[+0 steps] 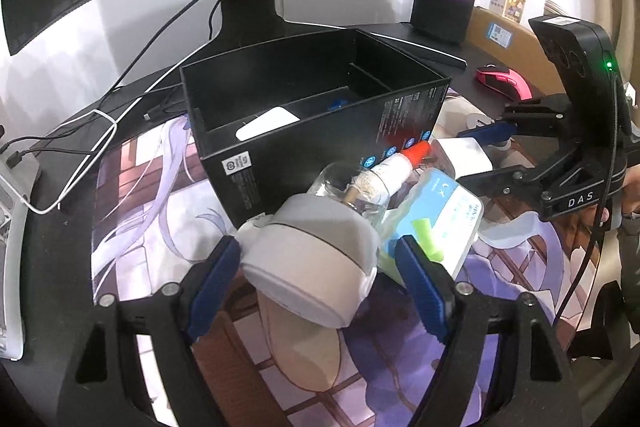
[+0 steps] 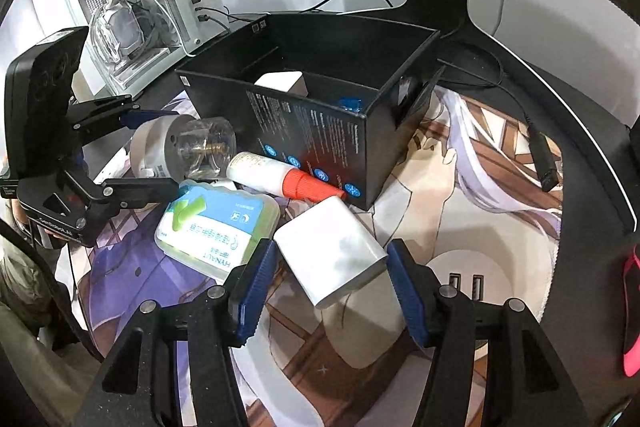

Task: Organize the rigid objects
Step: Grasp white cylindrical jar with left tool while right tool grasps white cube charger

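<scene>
- The left gripper (image 1: 318, 261) has its blue pads either side of a grey-and-white round gadget (image 1: 316, 259) with a clear dome; whether they press it I cannot tell.
- The right gripper (image 2: 328, 281) straddles a white block (image 2: 334, 253), pads apart from it.
- Both things lie on the printed mat (image 2: 460, 163) beside the black box (image 2: 320, 107).

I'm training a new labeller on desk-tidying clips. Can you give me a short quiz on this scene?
1. True or false: the black box is empty.
2. What lies between the fingers of the right gripper? A) a white block B) a mug C) a spoon
3. Fill in: the bottle lying against the box has a ___ cap.

Key:
1. False: a white cube and a blue item are inside.
2. A
3. Red
</scene>
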Demonstrator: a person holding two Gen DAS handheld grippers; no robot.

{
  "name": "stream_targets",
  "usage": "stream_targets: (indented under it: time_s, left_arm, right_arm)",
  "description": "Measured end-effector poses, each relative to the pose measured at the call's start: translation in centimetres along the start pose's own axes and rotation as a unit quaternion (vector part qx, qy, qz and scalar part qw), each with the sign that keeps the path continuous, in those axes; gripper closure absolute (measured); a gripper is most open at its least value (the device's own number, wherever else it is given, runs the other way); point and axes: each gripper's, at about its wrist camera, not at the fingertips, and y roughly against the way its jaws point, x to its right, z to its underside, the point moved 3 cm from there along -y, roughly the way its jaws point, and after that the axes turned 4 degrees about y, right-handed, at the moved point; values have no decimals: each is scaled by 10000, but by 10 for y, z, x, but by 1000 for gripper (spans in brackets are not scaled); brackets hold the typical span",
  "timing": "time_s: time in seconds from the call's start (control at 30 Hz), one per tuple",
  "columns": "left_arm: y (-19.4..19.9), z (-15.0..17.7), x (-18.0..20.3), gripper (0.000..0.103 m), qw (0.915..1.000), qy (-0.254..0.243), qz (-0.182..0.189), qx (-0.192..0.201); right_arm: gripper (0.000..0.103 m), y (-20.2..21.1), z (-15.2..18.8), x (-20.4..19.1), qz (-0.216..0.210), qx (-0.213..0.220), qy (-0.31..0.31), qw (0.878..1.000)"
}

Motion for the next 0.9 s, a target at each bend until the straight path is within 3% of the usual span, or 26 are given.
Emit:
stream_targets:
  time_s: [0.2,0.27,0.33,0.43,0.57,0.9]
  left_arm:
    - [10,10,0,35,10000,37,-72,14]
    - [15,17,3,35,10000,78,-50,-11]
    - [19,22,6,35,10000,82,-23,-45]
    - [23,26,10,34,10000,31,-81,-34]
    - [20,24,10,33,9999,41,-128,29]
    - [20,22,12,34,9999,-19,-153,64]
  right_arm:
    - [49,2,4,-10,-23,-47,143,9999]
    - [57,5,7,-13,-37,-71,205,9998]
    - [58,8,10,-15,-100,-83,210,9997]
    - [58,13,15,-17,-54,-96,256,9996]
    - [49,17,11,-13,21,71,104,9999]
    - [49,-4,-2,-14,66,-17,57,10000]
